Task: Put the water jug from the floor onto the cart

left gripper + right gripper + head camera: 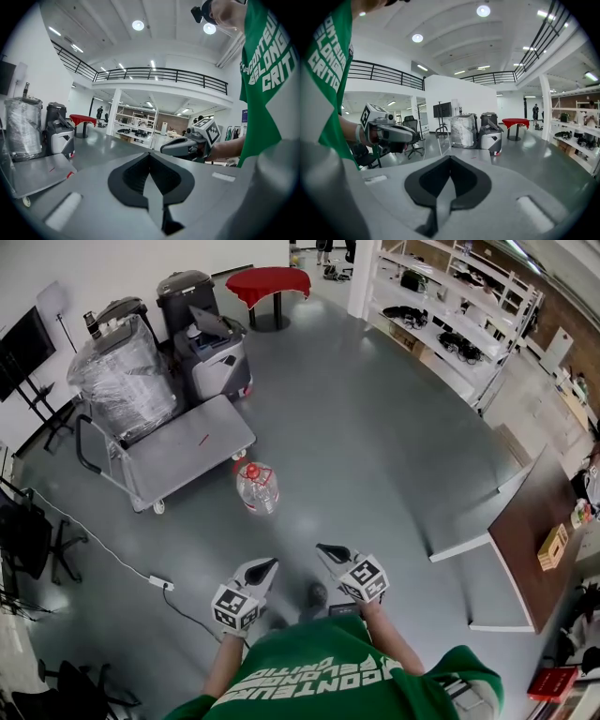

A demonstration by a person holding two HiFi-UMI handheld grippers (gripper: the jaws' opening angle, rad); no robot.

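The water jug (pixel 257 487), clear with a red cap, stands on the grey floor just off the near corner of the cart (pixel 187 451). That cart is a flat grey platform trolley with a push handle at its left end. In the head view my left gripper (pixel 269 564) and right gripper (pixel 323 547) are held side by side in front of me, short of the jug, both shut and empty. The left gripper view shows its shut jaws (pixel 150 155) and the cart deck (pixel 33 173). The right gripper's shut jaws (pixel 450 159) point toward the cart (pixel 471 153). Both gripper views hide the jug.
A plastic-wrapped bin (pixel 122 371) and a grey machine (pixel 214 357) stand behind the cart. Farther back is a red table (pixel 270 282). White shelving (pixel 450 306) lines the right, with a brown table (pixel 534 521) nearer. A power strip and cable (pixel 161 583) lie at my left.
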